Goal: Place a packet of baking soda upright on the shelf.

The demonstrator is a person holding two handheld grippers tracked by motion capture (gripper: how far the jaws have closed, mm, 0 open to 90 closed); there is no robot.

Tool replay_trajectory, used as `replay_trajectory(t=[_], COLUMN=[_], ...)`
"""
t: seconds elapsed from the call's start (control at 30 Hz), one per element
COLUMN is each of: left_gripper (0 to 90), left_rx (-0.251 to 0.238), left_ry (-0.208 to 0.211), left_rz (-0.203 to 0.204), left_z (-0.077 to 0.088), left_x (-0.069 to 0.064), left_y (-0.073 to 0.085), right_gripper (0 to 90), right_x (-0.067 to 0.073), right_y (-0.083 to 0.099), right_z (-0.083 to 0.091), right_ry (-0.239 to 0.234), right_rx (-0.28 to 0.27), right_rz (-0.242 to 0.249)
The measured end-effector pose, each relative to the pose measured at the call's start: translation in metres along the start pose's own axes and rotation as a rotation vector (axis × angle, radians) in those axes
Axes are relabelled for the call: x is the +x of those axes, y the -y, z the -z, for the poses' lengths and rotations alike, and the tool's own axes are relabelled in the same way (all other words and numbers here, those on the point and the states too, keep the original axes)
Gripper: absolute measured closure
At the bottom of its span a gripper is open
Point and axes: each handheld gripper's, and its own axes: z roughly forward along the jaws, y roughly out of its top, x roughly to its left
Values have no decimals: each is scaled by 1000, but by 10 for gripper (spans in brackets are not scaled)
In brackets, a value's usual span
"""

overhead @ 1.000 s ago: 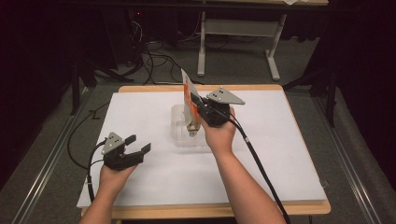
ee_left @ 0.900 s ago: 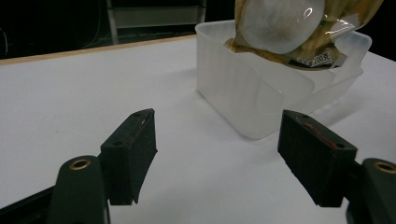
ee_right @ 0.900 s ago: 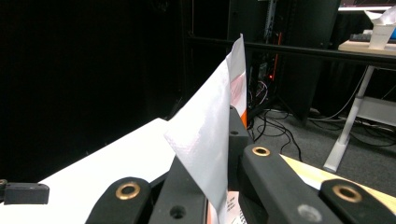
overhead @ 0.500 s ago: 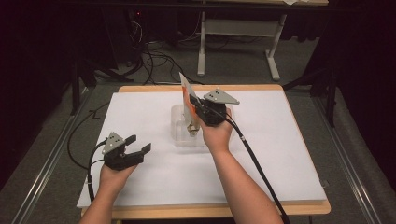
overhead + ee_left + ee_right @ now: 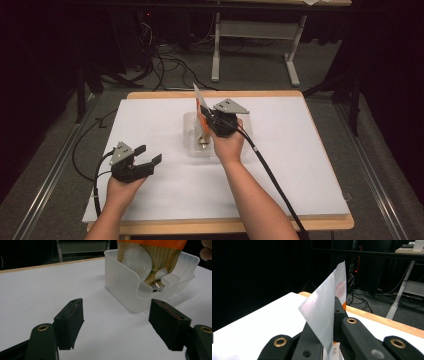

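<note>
Two grippers noted: right gripper (image 5: 204, 114) pinches bulb package (image 5: 201, 111) above clear tray (image 5: 190, 131); left gripper (image 5: 148, 154) rests with jaws spread, holding nothing.

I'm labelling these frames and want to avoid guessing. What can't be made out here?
- Print on the light bulb package: right gripper view, the right tongs cover it.
- Package's top: left gripper view, cut by the upper edge.
- Clear bin floor: high view, hidden by hand and package.
- Left tongs: open, holding nothing.
</note>
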Motion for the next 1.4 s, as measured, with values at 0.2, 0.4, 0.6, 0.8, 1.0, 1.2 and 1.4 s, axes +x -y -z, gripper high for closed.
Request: replay_trajectory(t=[0.2,0.4,0.6,0.8,1.0,1.2,1.4], left_gripper=[285,285,286,286,286,286,287], left_rx=[-1,1,2,5,8,10,11], left_ry=[0,0,0,1,0,1,1], left_rz=[0,-1,-2,-4,-7,-8,-9], left_z=[0,-1,-1,-1,-1,-2,-2], left_x=[0,-1,-1,-2,-2,-2,-2], left_y=[0,0,0,0,0,1,1], right_gripper=[900,900,900,900,900,900,900], right_x=[2,6,9,9,8,8,8], right_y=[5,9,16,19,26,33,41], right_z=[0,1,4,7,7,7,5], right_ry=[-7,-22,-35,-35,-35,-36,-34], right_rx=[3,4,0,0,11,19,39], right_rz=[7,6,0,-3,-8,-19,-21])
